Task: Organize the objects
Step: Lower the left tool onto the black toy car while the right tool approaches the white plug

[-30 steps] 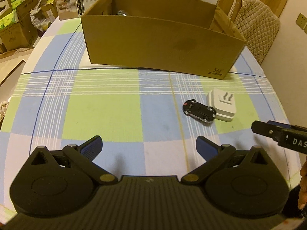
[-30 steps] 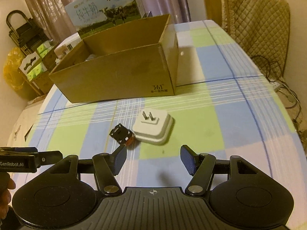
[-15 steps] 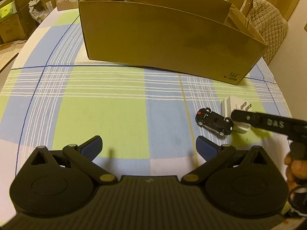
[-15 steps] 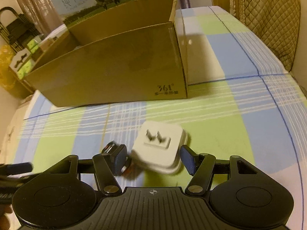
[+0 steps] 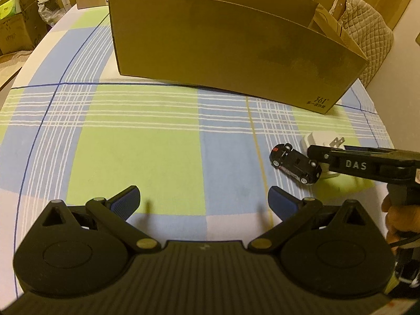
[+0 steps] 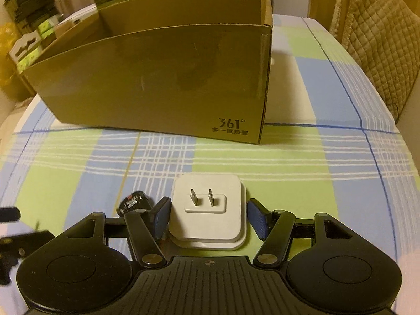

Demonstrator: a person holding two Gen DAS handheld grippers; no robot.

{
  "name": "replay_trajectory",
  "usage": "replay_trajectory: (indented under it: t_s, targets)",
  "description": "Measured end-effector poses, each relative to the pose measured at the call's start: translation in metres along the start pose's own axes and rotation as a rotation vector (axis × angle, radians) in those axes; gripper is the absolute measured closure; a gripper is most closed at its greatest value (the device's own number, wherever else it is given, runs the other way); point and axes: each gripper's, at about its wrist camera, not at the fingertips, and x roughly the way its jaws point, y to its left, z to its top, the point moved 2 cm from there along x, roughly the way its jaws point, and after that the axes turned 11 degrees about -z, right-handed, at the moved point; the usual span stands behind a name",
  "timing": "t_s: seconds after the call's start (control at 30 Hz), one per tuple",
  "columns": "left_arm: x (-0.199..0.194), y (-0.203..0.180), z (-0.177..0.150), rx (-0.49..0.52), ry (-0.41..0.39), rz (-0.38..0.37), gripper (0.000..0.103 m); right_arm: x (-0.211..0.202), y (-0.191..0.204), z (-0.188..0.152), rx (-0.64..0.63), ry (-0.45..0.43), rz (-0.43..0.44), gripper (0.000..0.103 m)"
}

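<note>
Presently, the right gripper stood half-open astride the white plug adapter on the tablecloth beside the toy car, pads seemingly not touching; close squarely, sparing the prongs.

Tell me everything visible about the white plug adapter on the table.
The white plug adapter is a square, round-cornered block, seemingly glossy plastic, with a wider flange at its base. It lies flat on the checked tablecloth, two metal prongs pointing up. The right tool straddles it, jaws open, blue pads beside its sides, not visibly pressing. A black toy car lies just beside it; contact unclear.
</note>
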Motion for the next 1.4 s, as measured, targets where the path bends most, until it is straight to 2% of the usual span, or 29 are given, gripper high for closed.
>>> replay_trajectory:
  t_s: [0.13,0.33,0.5,0.9,1.03,1.1,1.3,1.37,1.4]
  targets:
    - [-0.001,0.0,-0.004,-0.003,0.0,-0.004,0.001,-0.001,-0.001,-0.005,-0.018,0.011,0.036,0.043]
    - [-0.005,0.0,-0.007,-0.006,-0.004,-0.002,0.001,-0.012,0.019,-0.024,-0.098,0.01,0.136,0.043]
    - [-0.008,0.003,-0.007,-0.003,-0.01,0.005,0.001,-0.017,0.019,-0.036,-0.044,-0.01,0.11,0.042]
    - [-0.004,0.001,-0.006,0.015,-0.011,-0.003,0.001,-0.015,0.039,-0.042,-0.197,-0.05,0.072,0.04]
    - [0.002,-0.008,-0.005,0.049,-0.002,-0.02,0.002,-0.017,0.024,-0.041,-0.132,-0.048,0.061,0.042]
    - [0.005,-0.016,-0.003,0.076,0.001,-0.028,0.004,-0.021,0.012,-0.042,-0.105,-0.07,0.024,0.042]
    - [0.021,-0.044,0.003,0.133,0.003,-0.105,0.022,-0.03,-0.027,-0.042,0.01,-0.082,-0.048,0.042]
    - [0.028,-0.055,0.004,0.157,0.003,-0.131,0.033,-0.031,-0.035,-0.043,0.035,-0.08,-0.066,0.042]
    - [0.032,-0.06,0.005,0.174,0.009,-0.136,0.035,-0.032,-0.038,-0.044,0.047,-0.081,-0.07,0.042]
